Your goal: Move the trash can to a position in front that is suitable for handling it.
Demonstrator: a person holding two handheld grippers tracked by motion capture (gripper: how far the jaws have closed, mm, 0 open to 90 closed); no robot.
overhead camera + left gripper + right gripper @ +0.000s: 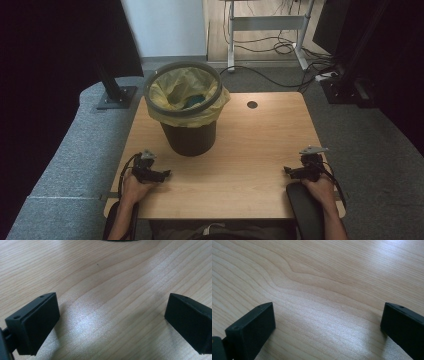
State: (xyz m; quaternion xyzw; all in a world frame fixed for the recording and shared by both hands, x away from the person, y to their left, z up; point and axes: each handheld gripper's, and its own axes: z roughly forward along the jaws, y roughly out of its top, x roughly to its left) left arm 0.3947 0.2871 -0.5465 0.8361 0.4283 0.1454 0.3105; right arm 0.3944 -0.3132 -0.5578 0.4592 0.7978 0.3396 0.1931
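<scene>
Evidently readying, both hands are resting the left tool [162,174] and right tool [288,171], jaws wide and empty, near the desk's [250,150] front corners, facing the lined bin [186,107].

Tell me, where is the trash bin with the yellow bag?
In the high view the trash bin stands on the far left part of the wooden table, beyond the left gripper and left of the small round hole.

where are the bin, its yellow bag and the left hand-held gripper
bin [190,140], high view, on its dark outer wall below the bag
yellow bag [172,87], high view, on the liner inside the rim
left hand-held gripper [166,174], high view, between its jaw tips, jaws apart over the table
</scene>
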